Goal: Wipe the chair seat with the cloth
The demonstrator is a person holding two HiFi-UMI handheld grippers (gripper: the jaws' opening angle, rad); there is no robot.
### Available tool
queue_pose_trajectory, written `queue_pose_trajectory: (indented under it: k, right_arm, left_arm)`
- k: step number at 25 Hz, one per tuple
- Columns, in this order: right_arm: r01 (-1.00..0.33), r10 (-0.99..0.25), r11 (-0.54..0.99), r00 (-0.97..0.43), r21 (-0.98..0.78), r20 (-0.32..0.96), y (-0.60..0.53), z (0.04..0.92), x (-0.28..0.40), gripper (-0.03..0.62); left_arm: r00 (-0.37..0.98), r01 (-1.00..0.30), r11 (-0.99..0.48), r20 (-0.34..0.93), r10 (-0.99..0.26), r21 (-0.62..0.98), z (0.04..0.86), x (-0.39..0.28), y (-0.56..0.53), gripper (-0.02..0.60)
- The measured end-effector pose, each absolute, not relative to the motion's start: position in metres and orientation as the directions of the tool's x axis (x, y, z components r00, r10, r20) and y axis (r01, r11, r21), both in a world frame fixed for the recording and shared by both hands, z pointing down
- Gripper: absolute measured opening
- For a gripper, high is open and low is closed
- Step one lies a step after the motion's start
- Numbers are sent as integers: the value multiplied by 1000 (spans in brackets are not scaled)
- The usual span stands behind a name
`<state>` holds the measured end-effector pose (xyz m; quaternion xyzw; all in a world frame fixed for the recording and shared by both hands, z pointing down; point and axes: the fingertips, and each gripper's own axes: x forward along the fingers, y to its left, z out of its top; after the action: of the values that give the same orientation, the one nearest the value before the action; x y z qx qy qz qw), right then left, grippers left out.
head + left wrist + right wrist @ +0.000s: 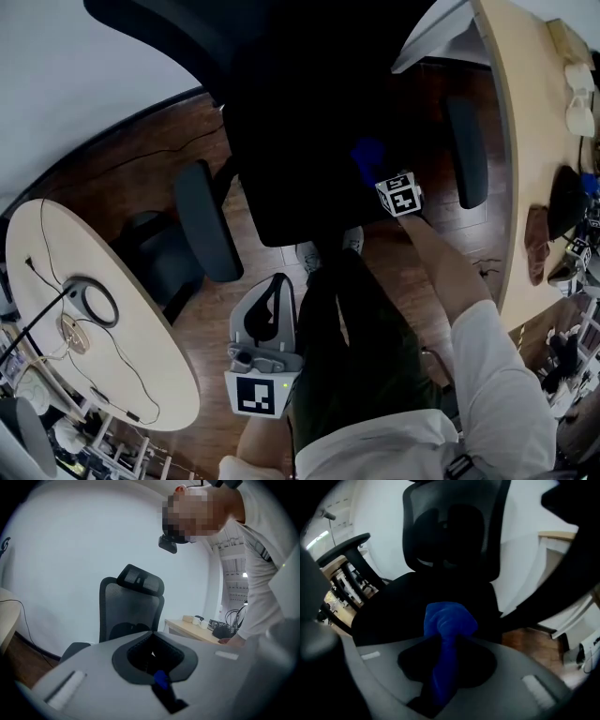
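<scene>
A black office chair fills the top middle of the head view, its seat (295,178) dark and bare. My right gripper (378,176) reaches over the seat's right side, shut on a bunched blue cloth (367,157). In the right gripper view the cloth (449,619) sticks out past the jaws just above the seat (389,606), in front of the backrest (454,531). My left gripper (270,302) hangs low beside the person's leg, away from the seat. Its jaws look closed together with nothing held, aimed toward the chair back (133,609).
Armrests (206,223) (466,150) flank the seat. A rounded table (150,356) with cables and a ring-shaped object stands at the left. A long desk (525,131) with clutter runs down the right. Wooden floor (122,178) and the person's shoes (309,253) lie below the chair.
</scene>
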<state>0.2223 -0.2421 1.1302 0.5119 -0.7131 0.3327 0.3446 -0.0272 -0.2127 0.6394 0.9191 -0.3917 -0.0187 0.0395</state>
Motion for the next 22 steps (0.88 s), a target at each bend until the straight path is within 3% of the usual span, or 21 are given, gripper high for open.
queue_pose_trajectory:
  k: [5, 9, 14, 18, 22]
  right_arm:
    - [-988, -544, 99, -156, -121, 824, -229, 1121, 300, 92]
    - [-985, -571, 78, -172, -155, 803, -233, 1108, 284, 92]
    - [-911, -645, 197, -399, -362, 652, -242, 1057, 138, 92]
    - [-818, -552, 321, -571, -477, 608, -213, 1062, -21, 92]
    - [-803, -451, 358, -596, -477, 664, -181, 1107, -114, 92]
  left_arm:
    - [723, -687, -721, -7, -690, 87, 638, -5, -218, 11]
    - [735, -674, -731, -8, -678, 103, 639, 4, -219, 11]
    - [707, -702, -702, -1, -707, 123, 640, -15, -222, 11]
    - [668, -737, -658, 17, -744, 154, 645, -35, -230, 11]
    - [652, -752, -642, 25, -758, 152, 653, -48, -234, 11]
